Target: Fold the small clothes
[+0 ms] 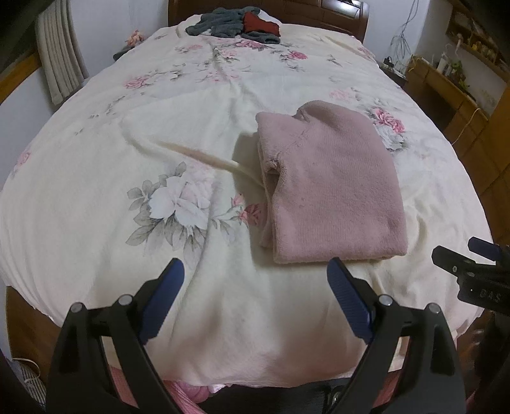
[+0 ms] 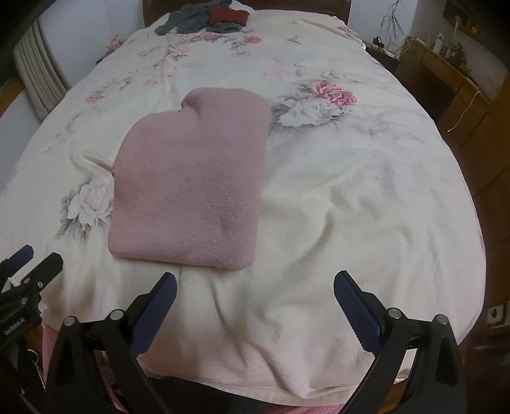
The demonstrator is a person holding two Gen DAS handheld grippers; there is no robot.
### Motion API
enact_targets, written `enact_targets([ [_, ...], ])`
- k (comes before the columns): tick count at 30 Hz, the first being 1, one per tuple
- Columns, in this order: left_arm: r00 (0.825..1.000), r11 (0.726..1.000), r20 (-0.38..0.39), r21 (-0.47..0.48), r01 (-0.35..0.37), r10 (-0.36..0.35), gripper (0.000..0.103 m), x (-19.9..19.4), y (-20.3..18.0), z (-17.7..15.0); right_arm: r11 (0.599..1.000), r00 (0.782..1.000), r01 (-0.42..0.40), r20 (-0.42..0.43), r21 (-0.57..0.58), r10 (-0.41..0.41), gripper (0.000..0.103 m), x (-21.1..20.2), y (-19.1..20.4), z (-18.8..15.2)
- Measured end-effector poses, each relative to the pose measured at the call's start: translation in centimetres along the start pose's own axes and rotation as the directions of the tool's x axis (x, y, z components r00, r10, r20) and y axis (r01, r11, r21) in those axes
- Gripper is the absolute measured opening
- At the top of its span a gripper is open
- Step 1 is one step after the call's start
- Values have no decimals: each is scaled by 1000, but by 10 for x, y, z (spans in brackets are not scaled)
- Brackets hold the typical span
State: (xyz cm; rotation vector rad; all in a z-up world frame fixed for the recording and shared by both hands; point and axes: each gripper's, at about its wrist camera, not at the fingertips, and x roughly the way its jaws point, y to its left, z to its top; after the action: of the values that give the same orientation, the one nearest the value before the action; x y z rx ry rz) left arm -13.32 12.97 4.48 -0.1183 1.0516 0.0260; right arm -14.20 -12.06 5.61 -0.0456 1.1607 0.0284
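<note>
A dusty pink knitted garment [image 1: 328,188] lies folded into a flat rectangle on the floral bedspread [image 1: 159,133], layered edges showing on its left side. In the right wrist view the same pink garment [image 2: 191,188] sits ahead and to the left. My left gripper [image 1: 256,270] is open just short of the garment's near edge, nothing between its blue pads. My right gripper [image 2: 255,285] is open too, close to the near right corner of the garment and apart from it. Each gripper shows at the edge of the other's view.
A heap of grey and dark red clothes [image 1: 236,24] lies at the far end of the bed by the wooden headboard. A radiator [image 1: 59,60] stands at the left wall. Wooden shelves and a desk [image 1: 459,82] line the right side. The bedspread [image 2: 350,191] is wrinkled.
</note>
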Motion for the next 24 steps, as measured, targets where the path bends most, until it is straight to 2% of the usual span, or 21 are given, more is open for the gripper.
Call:
enact_targets([
  [10, 1000, 1000, 0, 12, -7, 7, 90, 1, -5, -1, 1000, 1000, 19, 22, 6, -19, 99, 2, -4, 0],
  [24, 1000, 1000, 2, 20, -9, 9, 90, 2, -7, -3, 999, 999, 32, -1, 27, -32, 99, 7, -10, 3],
])
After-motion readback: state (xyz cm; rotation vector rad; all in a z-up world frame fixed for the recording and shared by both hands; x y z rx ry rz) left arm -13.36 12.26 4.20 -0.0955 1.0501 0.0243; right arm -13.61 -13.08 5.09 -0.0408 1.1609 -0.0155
